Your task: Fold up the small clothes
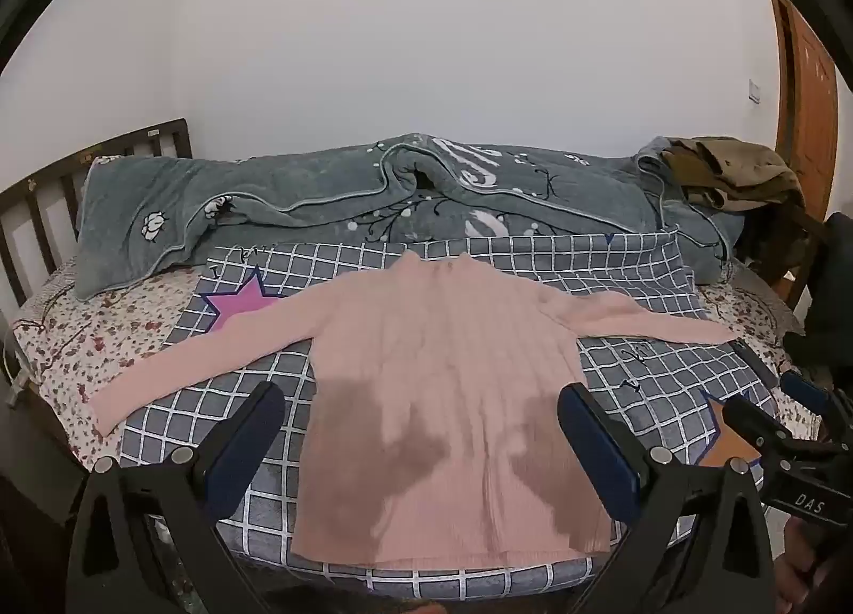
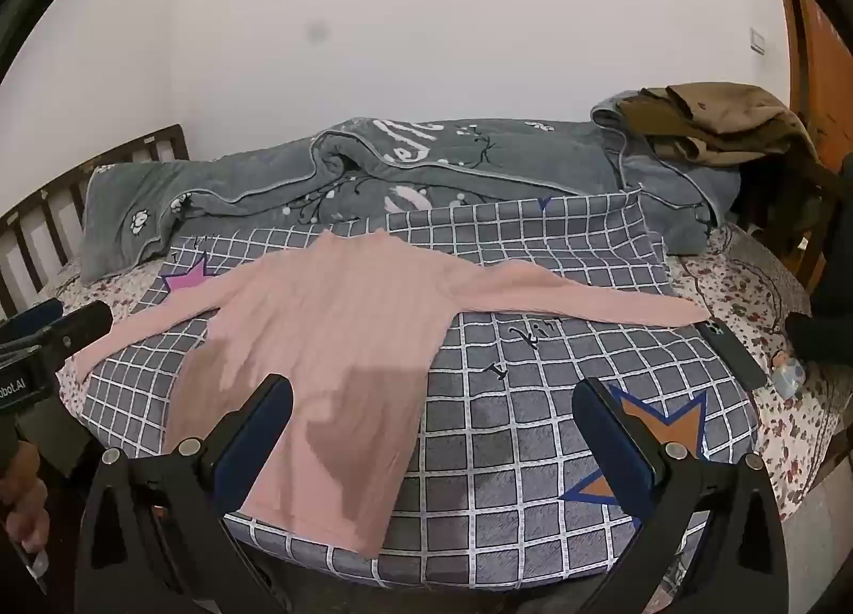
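Observation:
A pink ribbed long-sleeved sweater (image 1: 448, 374) lies flat, front down or up I cannot tell, on a grey checked cloth (image 1: 629, 267), both sleeves spread sideways; it also shows in the right wrist view (image 2: 330, 326). My left gripper (image 1: 421, 401) is open, held above the sweater's lower body. My right gripper (image 2: 432, 395) is open, above the hem's right side and the checked cloth (image 2: 533, 427). The right gripper shows at the right edge of the left wrist view (image 1: 767, 417). The left gripper shows at the left edge of the right wrist view (image 2: 58, 321).
A rumpled grey-green quilt (image 1: 346, 193) lies along the wall. Brown clothes (image 1: 730, 171) are piled at the back right. A dark phone (image 2: 733, 353) lies by the right sleeve end. A wooden headboard (image 1: 37, 198) stands left; floral sheet (image 1: 80, 331) borders the cloth.

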